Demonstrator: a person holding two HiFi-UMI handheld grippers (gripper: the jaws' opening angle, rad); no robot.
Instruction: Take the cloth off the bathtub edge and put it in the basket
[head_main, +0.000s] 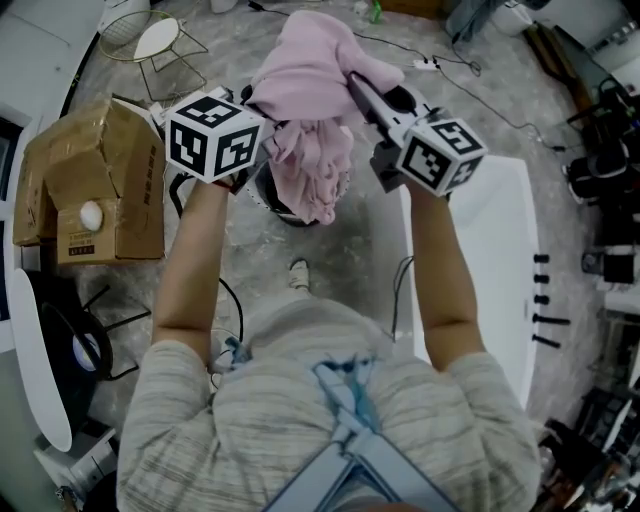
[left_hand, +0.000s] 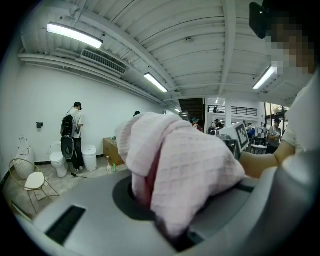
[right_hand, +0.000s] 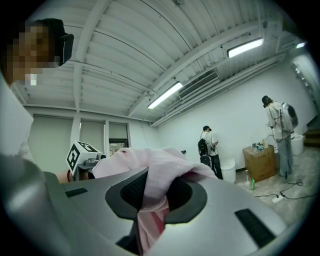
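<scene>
Both grippers are raised side by side, and the 2 of them share the pink waffle-weave cloth (head_main: 312, 95). The left gripper (head_main: 262, 112) is clamped on a thick fold of it, and the right gripper (head_main: 352, 82) is pinching another part. The cloth is bunched between them, clear of the white bathtub (head_main: 500, 260) at the right. Its loose end hangs over the dark round basket (head_main: 262, 198) on the floor. A cardboard box (head_main: 100, 180) stands at the left.
</scene>
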